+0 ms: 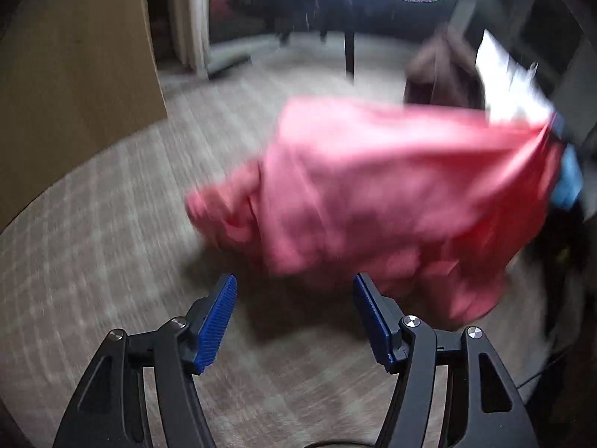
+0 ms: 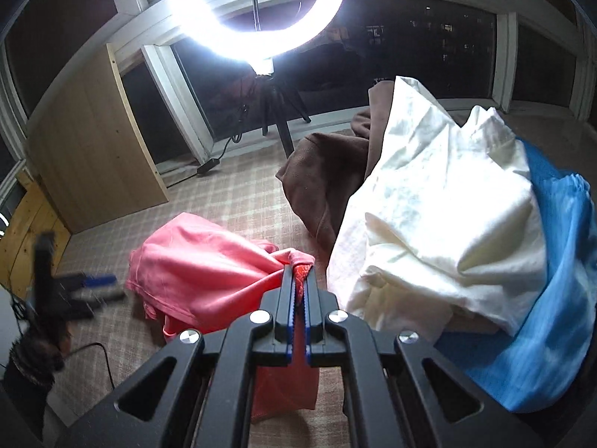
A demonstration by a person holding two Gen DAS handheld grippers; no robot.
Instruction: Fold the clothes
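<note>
Here, in the left wrist view, the left gripper (image 1: 294,287) points down at a checked carpet (image 1: 112,246), its blue-padded jaws standing well apart with only bare carpet between them. No earlier picture is given, so nothing more can be said of those jaws. A pink garment (image 1: 373,186) hangs blurred just beyond the fingertips and to the right, lifted at its far right corner and sagging toward the carpet at its left end. It touches neither pad. Behind it, farther right, sit a brown cloth (image 1: 440,71) and a white cloth (image 1: 511,86), with a patch of blue cloth (image 1: 569,179) at the right edge. A pale wooden panel (image 1: 74,67) stands at the far left. In the right wrist view, the right gripper (image 2: 301,272) has its jaws pressed together on a bunched corner of the pink garment (image 2: 209,265), which drapes away to the left and down onto the carpet (image 2: 246,201), with another fold hanging below the jaws. To the right, close by, lies a heap with the white cloth (image 2: 440,216) on top, the blue cloth (image 2: 552,280) beneath and to the right, and the brown cloth (image 2: 328,171) behind it. The left gripper (image 2: 100,283) shows blurred at the left, low over the carpet, apart from the garment. A lit ring light (image 2: 257,11) on a tripod stands at the far side before dark windows.
</note>
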